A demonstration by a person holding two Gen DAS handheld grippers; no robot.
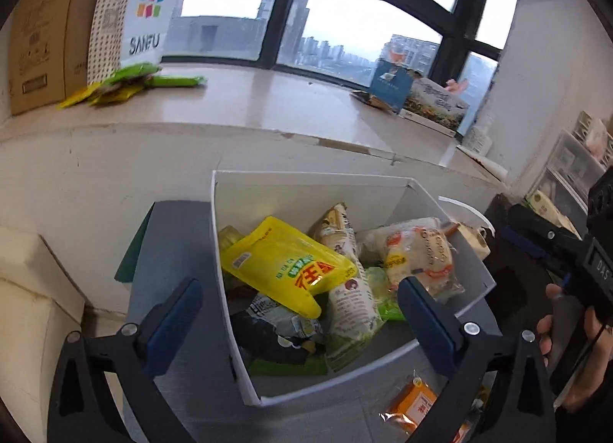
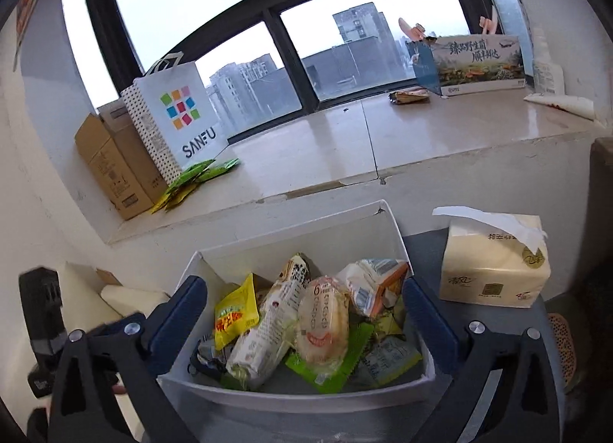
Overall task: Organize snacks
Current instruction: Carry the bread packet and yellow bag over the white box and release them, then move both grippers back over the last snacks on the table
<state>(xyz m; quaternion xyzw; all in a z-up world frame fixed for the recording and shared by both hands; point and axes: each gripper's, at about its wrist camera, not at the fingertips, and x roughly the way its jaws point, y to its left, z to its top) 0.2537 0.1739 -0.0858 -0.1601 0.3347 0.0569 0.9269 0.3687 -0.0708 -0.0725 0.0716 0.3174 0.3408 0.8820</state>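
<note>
- At far left of the left wrist view a brown cardboard box (image 1: 38,33) is cut by the lens edge; the SANFU paper bag (image 1: 147,10) beside it loses its top to the frame.
- Green and yellow packets (image 1: 126,85) lie at the bag's foot on the window ledge (image 1: 268,98), too blurred to read.
- The left gripper (image 1: 299,299) hangs over the white box (image 1: 230,213), jaws spread wide with nothing between them; its near finger hides part of the box's right wall.
- The snacks sit piled inside that box on the grey table (image 1: 184,251): a yellow pouch (image 1: 291,263) on top, a dark packet (image 1: 276,335) half buried under it, a pale rice-cracker pack (image 1: 417,255) to the right.
- An orange packet (image 1: 412,401) lies outside the box, partly hidden behind the gripper's arm.
- At the right edge, a hand (image 1: 551,328) on the other tool is only partly visible.
- In the right wrist view the right gripper (image 2: 304,309) is also wide open and empty, its fingers straddling the same box (image 2: 291,251); the lower snacks are hidden under the pile.
- A tissue pack (image 2: 494,267) stands just right of the box.
- A printed carton (image 2: 479,60) stands on the ledge, far right; its small text is unreadable.
</note>
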